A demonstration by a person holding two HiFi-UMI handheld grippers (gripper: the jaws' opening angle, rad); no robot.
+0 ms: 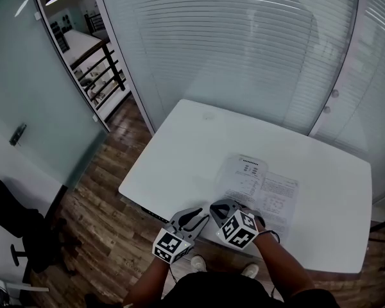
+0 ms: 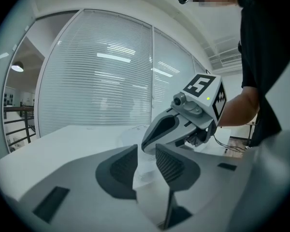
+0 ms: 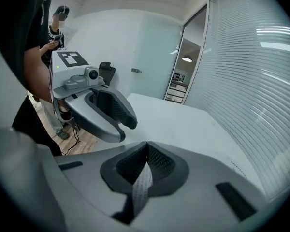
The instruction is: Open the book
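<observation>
At the near edge of the table [image 1: 179,153], head view: the book [image 1: 260,191] is seen lying flat, thin and floppy. Left gripper view: the left gripper [image 2: 146,161] is held apart, nothing pinched. Right gripper view: the right gripper [image 3: 146,153] is clamped on one light page [image 3: 142,187]. An edge hold is judged best, as tearing is risked.

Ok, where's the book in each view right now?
Head view: the book lies open at lower centre-right, by the right claw.
Left gripper view: a page of it stands between the left claw's open jaws, bottom centre.
Right gripper view: a strip of page is pinched in the shut jaws, bottom centre.
Shared landmark: the white table under both claws.
</observation>
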